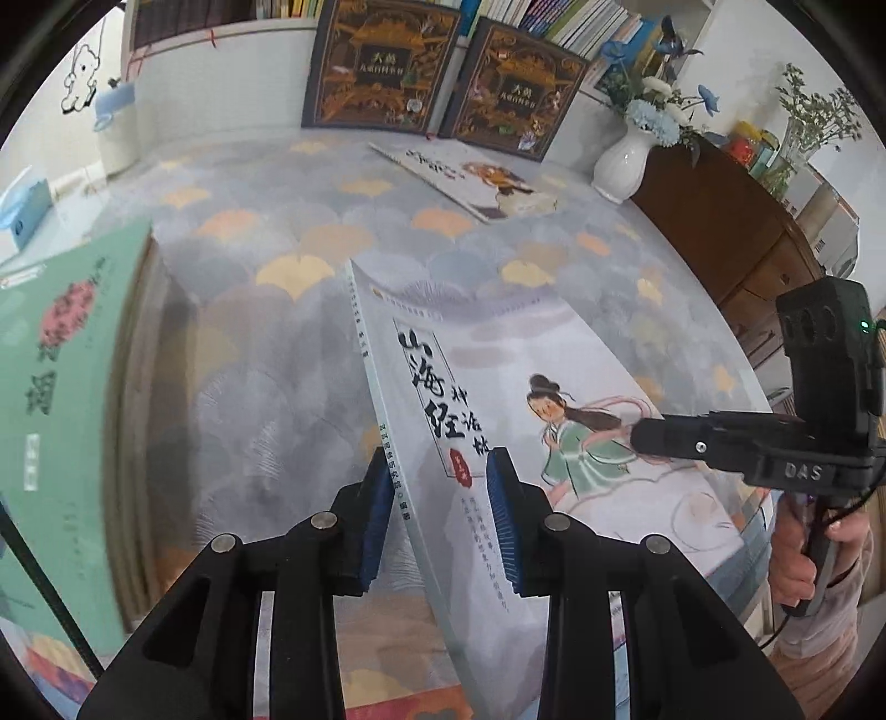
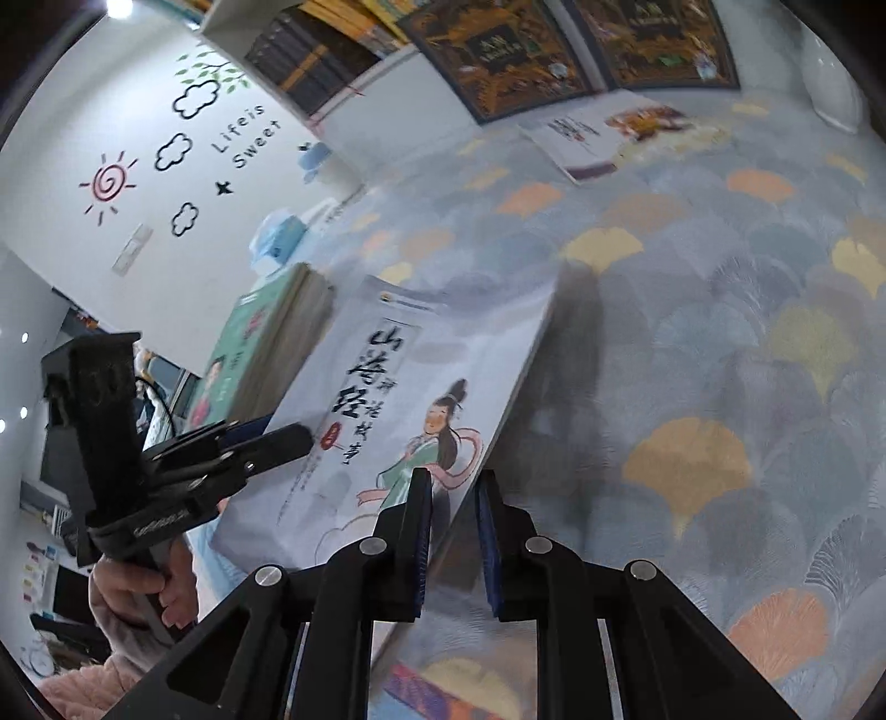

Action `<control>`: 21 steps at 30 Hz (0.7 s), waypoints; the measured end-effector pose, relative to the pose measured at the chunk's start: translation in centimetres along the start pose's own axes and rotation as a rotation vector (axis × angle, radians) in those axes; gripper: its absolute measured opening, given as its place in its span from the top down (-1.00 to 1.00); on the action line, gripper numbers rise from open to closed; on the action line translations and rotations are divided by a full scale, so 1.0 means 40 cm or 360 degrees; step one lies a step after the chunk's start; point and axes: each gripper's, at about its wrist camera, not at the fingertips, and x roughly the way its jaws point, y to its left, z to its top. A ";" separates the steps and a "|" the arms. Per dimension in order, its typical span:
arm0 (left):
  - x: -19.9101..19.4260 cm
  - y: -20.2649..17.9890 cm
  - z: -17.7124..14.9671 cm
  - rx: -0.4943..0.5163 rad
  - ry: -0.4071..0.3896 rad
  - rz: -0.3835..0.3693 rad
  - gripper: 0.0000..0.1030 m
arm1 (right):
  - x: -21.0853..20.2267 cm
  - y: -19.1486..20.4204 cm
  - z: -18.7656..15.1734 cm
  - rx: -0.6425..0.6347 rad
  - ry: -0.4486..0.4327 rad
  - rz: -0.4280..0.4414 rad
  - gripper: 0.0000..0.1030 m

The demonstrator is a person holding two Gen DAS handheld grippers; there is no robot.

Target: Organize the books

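Note:
A pale grey book with a girl in green on its cover (image 1: 498, 399) is tilted up off the patterned tablecloth. My left gripper (image 1: 437, 509) straddles its spine edge, pads either side with a gap on the right. My right gripper (image 2: 454, 531) straddles the opposite edge of the same book (image 2: 398, 410), jaws narrowly apart. The right gripper shows in the left wrist view (image 1: 642, 435) lying over the cover. A green book (image 1: 50, 399) stands on the left, also in the right wrist view (image 2: 260, 343). Another picture book (image 1: 470, 177) lies flat farther back.
Two dark ornate books (image 1: 382, 66) lean against a white shelf of books (image 1: 554, 22) at the back. A white vase of flowers (image 1: 626, 160) stands back right beside a brown wooden cabinet (image 1: 731, 243). The tablecloth (image 2: 720, 332) stretches to the right.

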 end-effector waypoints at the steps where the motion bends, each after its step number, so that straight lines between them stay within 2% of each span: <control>1: -0.005 0.002 0.003 0.0000 -0.0006 0.0002 0.41 | -0.005 0.013 -0.001 -0.0025 -0.0007 -0.0005 0.68; 7: -0.051 0.014 0.017 0.0028 -0.0053 0.0010 0.41 | -0.022 0.080 0.008 -0.0110 -0.0040 -0.0014 0.68; 12: -0.120 0.034 0.047 0.0059 -0.0146 0.0021 0.41 | -0.041 0.139 0.047 -0.0183 -0.0111 -0.0012 0.68; 21: -0.271 0.150 0.115 0.0073 -0.0325 0.0104 0.41 | -0.015 0.311 0.157 -0.0347 -0.0174 0.0061 0.67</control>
